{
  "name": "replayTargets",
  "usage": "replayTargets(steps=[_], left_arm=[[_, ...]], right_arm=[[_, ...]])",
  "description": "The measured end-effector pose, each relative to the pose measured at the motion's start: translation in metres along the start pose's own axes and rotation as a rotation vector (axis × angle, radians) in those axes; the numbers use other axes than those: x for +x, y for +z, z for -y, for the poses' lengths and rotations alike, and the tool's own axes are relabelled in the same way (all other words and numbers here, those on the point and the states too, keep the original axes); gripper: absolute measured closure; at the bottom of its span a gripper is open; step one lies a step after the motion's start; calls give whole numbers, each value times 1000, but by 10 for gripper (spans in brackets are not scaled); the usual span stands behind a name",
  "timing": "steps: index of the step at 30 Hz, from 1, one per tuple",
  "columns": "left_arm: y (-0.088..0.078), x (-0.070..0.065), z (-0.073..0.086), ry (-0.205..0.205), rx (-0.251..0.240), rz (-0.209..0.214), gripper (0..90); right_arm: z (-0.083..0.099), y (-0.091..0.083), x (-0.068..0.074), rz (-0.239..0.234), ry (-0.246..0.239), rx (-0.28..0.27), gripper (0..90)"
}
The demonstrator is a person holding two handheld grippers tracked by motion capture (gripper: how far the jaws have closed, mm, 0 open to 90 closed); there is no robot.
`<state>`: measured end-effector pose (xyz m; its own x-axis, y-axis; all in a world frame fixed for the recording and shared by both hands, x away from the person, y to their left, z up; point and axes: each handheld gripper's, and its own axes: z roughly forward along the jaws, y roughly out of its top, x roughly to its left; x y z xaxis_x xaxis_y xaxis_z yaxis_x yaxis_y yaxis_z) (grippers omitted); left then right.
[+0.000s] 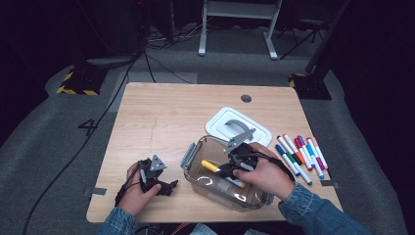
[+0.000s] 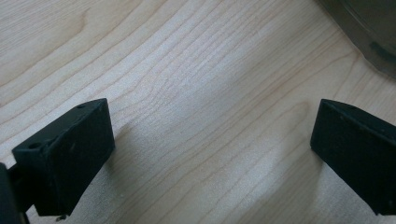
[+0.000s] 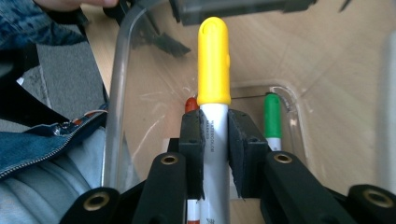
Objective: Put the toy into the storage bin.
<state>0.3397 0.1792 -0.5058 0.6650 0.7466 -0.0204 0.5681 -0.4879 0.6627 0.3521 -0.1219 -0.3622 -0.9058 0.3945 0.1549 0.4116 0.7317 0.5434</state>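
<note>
Clearly, the yellow-capped marker sits clamped between the right gripper fingers, its cap pointing out past their tips, inside the clear plastic container. Beyond the fingers, on the container floor, lie a green marker and a red-capped one. Off to one side, the left gripper rests low over bare bench, its fingers wide apart with nothing between them. More markers lie on the bench beside the container, near its white lid.

Markers right of container
</note>
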Motion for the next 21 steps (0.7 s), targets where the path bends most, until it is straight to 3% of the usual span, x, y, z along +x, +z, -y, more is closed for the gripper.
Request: replayTargets(steps=[21], left_arm=[[0, 0, 0, 0, 1, -1, 1]], right_arm=[[5, 66, -2, -65, -15, 159, 770]])
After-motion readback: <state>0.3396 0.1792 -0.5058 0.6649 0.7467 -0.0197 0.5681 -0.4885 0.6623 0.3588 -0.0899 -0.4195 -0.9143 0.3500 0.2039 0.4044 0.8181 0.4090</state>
